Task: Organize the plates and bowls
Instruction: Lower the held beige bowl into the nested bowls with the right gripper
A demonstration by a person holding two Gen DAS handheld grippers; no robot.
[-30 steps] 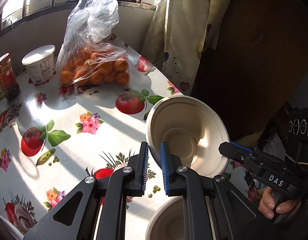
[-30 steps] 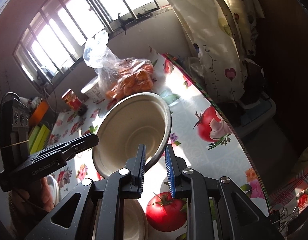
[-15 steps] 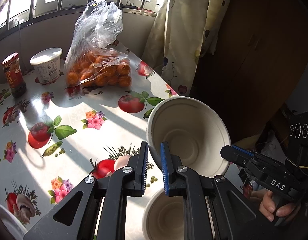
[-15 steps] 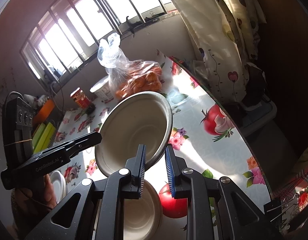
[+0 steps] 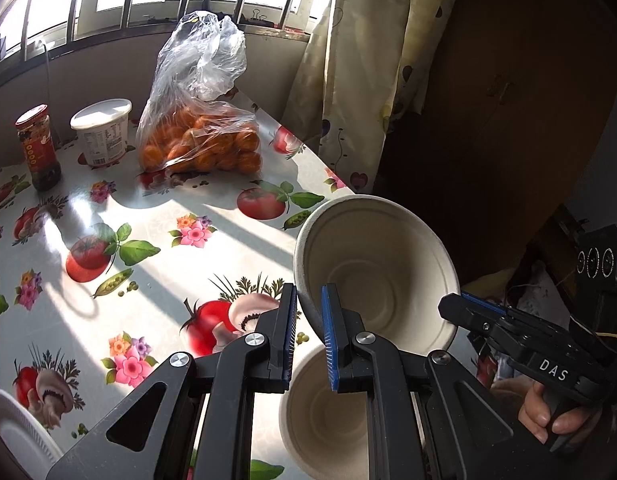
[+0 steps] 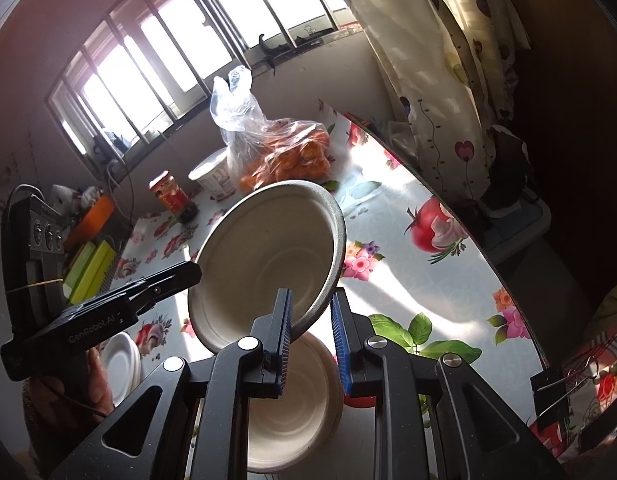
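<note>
Jaws of the left gripper point(image 5: 308, 336) were clamped on the near-left rim of a pale paper bowl point(image 5: 380, 268), which hung tilted with its mouth toward the camera, right of centre in the left wrist view. The right gripper point(image 6: 311, 340) pinched the same bowl's opposite rim; in its own view the bowl sat at centre frame, tilted, its lower edge hidden behind the blue pads. Each gripper showed in the other's view only as a black snout at the bowl's edge, so the actual contact there was hard to make out. Part of a hand point(image 5: 548, 416) on the right gripper's handle showed at the lower right, cut off by the frame.

Directly beneath, a second bowl point(image 5: 324, 412) stood on the table point(image 5: 228, 240), mostly screened by the gripper fingers; whether the lifted bowl touched it could not be told. A stack of white plates point(image 6: 122, 364) lay at the lower left in the right wrist view, partly behind the left gripper. Toward the top of the frame stood a bag of oranges point(image 5: 200, 136), a white tub point(image 5: 102, 132) and a red-labelled jar point(image 5: 38, 148), labels too small to read. A curtain point(image 5: 360, 80) hung at the upper right; beyond it the room was dark and indistinct.
</note>
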